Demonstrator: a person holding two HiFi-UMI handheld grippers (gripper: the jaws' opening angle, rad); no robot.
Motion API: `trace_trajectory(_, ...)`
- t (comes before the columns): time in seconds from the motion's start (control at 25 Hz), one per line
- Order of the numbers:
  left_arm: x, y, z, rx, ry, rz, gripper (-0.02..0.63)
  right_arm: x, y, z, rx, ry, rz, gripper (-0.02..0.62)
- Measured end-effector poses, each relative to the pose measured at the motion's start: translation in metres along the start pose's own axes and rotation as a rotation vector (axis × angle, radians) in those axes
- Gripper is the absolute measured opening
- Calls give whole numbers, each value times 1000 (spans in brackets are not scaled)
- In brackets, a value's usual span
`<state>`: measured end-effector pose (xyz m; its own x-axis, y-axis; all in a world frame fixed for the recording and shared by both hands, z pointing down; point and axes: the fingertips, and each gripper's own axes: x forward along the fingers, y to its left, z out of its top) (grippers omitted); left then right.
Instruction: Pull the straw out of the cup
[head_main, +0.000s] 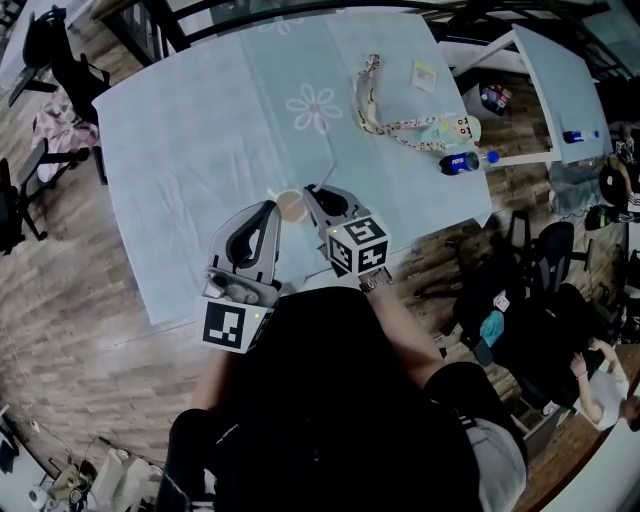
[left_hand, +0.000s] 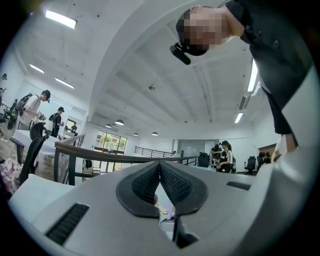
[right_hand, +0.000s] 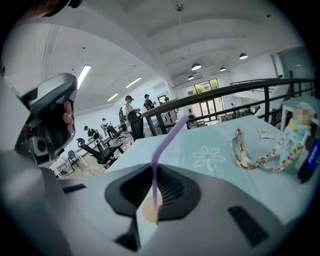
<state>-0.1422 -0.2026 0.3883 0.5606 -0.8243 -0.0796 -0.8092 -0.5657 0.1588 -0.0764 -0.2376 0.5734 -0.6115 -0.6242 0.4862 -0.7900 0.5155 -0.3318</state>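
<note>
A paper cup with a tan top stands on the light blue tablecloth, near the table's front edge. My left gripper points level at the cup's left side. Its pads meet at the tips, pinching the cup's wall, and the white rim shows just beneath them. From the right, my right gripper slants down over the cup. It is shut on the purple straw, which runs up between the pads and bends away to the right. The straw's lower end sits over the tan cup top.
On the far right part of the cloth lie a patterned lanyard, a small card and a blue bottle. A second white table and office chairs stand to the right. A black railing runs behind the table.
</note>
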Motion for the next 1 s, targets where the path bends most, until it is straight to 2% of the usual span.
trace_trajectory(0.2,-14,-9,3,10,-3,2,14,-23,16,23,-50,-64,5,35)
trace_trajectory(0.4,-23,-11,17,19,-61,6,14,-43,29,46,-74,-122,4,35)
trace_trajectory(0.64,-34,-13,23,35,-78,13,14,-64,48,70,-117,-184,16,35)
trace_trajectory(1.0,-55,-13,38,60,-104,21,14,-102,97,125,-239,-338,44,35)
